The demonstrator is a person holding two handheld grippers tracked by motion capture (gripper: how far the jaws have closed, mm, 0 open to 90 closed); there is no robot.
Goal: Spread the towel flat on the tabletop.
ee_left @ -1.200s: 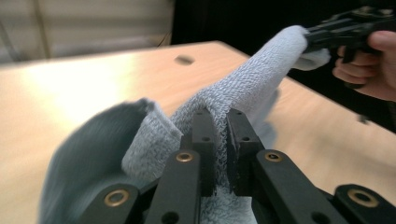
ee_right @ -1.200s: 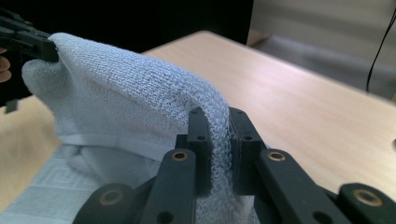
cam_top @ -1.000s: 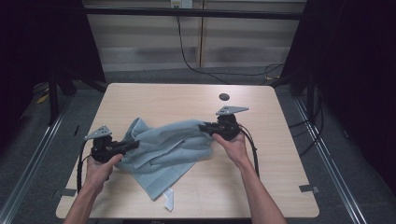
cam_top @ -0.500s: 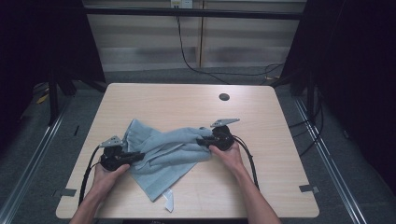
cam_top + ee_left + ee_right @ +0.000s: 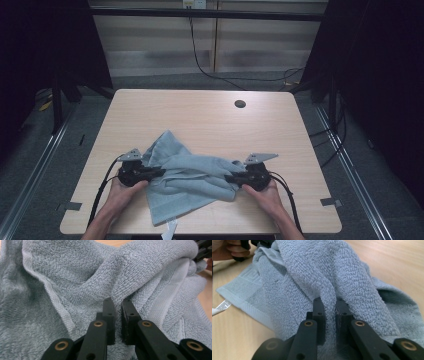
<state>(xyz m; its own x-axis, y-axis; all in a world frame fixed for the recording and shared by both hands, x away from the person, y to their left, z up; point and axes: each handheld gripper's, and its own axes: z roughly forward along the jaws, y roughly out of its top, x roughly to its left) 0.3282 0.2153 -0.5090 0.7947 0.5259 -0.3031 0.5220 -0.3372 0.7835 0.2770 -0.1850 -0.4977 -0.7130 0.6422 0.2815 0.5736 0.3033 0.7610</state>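
moved: we have drawn both grippers nearer the table's [image 5: 300,150] front edge | towel [image 5: 192,182]: bunched, near that edge | left gripper [image 5: 156,172], right gripper [image 5: 231,179]: each clamped on a towel fold | risk: thin pinch may slip if pulled apart

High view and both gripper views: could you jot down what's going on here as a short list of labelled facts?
Item: grey-blue towel, crumpled
Surface: wooden table
Left gripper: jaws pinch a towel fold
Right gripper: jaws pinch a towel fold
Holders: a person's two hands, one at each end of the towel
Label: white tag at the towel's corner
Table detail: dark round hole
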